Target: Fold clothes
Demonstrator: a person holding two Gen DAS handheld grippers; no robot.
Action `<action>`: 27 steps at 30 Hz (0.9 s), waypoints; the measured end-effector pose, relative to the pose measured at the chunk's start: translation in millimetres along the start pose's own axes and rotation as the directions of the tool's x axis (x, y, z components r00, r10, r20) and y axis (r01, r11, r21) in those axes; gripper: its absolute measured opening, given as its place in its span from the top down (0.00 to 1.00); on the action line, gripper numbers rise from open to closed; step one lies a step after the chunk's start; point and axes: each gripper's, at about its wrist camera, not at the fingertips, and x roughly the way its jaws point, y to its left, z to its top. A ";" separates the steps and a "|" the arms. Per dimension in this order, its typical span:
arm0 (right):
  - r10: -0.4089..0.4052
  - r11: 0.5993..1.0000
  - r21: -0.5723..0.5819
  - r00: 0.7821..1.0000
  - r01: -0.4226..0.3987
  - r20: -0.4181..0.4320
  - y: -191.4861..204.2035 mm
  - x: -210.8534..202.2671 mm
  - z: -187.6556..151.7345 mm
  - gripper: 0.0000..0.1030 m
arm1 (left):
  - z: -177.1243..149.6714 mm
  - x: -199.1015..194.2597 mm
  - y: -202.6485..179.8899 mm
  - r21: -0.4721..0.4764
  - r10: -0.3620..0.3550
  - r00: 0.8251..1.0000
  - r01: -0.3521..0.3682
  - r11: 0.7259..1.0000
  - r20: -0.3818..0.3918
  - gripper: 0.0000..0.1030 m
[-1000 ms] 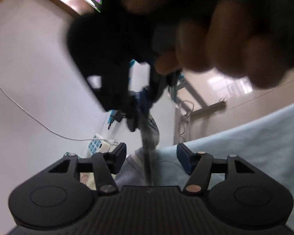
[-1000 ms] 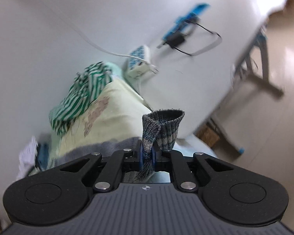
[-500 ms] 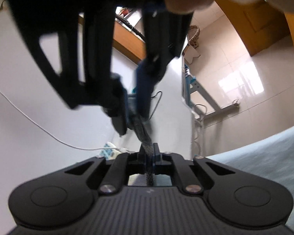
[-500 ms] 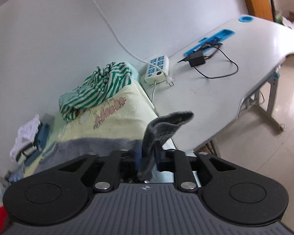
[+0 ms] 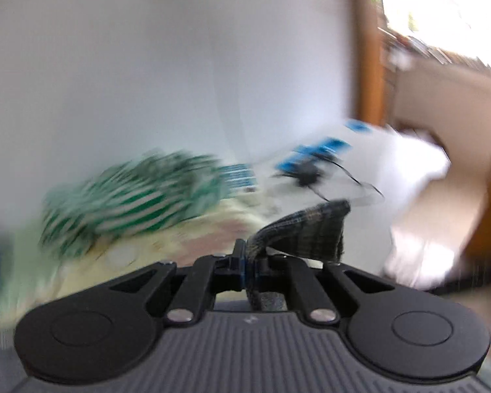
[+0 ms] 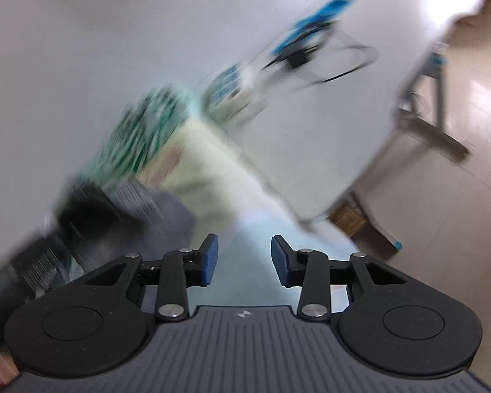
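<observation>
The left gripper [image 5: 250, 270] has its jaws pressed together on a grey striped knit sock [image 5: 306, 234]. The fabric runs up from between the pads and flops over to the right of the jaws, its ribbed cuff end hanging free in the air just ahead of them. Beyond the left jaw, blurred by motion, lies a pale yellow printed cloth [image 5: 167, 242], and farther out on that same side a crumpled green-and-white striped garment [image 5: 131, 203] rests on it. Ahead and slightly right of the jaws, past the sock, a white table [image 5: 406, 160] carries a white-and-blue power strip [image 5: 240, 177] and a black adapter with its looping cable [image 5: 307, 175]. A plain white wall [image 5: 147, 65] fills the background.

The right gripper [image 6: 244, 260] holds nothing; its blue-padded jaws stand well apart, and light blue sheet [image 6: 245, 239] shows in the gap between them. Just off the left jaw is a smeared dark grey mass of fabric [image 6: 137, 206], too blurred to identify further. Beyond it the pale yellow cloth [image 6: 199, 160] stretches away, with the green-striped garment [image 6: 140, 131] farther out to the left. Ahead of the right jaw the white table [image 6: 343, 114] slants across, its metal leg [image 6: 438, 111] standing on a glossy tiled floor [image 6: 458, 213]; the power strip [image 6: 229, 82] and black adapter [image 6: 298, 59] lie at its far end.
</observation>
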 end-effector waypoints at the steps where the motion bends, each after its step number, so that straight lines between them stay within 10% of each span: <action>1: 0.010 0.999 -0.050 1.000 -0.011 -0.022 11.6 9.9 -3.9 0.61 | 3.0 -5.1 21.7 -0.084 0.007 1.000 -0.007 0.996 0.001 0.98; 10: 0.160 0.782 -0.594 0.982 -0.187 -0.099 156.1 51.8 -99.0 0.40 | 6.3 -52.5 121.2 -0.339 0.136 0.991 -0.122 0.933 0.018 0.98; 14: 0.037 0.730 -0.683 0.998 0.002 0.043 191.4 74.7 -125.9 0.41 | 4.8 -78.7 139.2 -0.376 0.181 0.982 -0.150 0.914 0.051 0.98; 17: -0.047 0.770 -0.631 0.995 0.096 0.093 195.0 91.0 -120.4 0.61 | 7.7 -93.2 156.5 -0.392 0.225 0.971 -0.176 0.903 0.081 0.98; 19: -0.051 0.809 -0.579 0.994 0.100 0.099 191.2 91.7 -110.8 0.94 | 8.3 -108.3 168.1 -0.401 0.269 0.957 -0.204 0.893 0.112 0.98; 27: 0.079 0.770 -0.637 0.987 0.029 0.140 221.4 80.6 -113.9 0.95 | -22.4 -153.0 218.9 -0.437 0.394 0.909 -0.302 0.847 0.134 0.98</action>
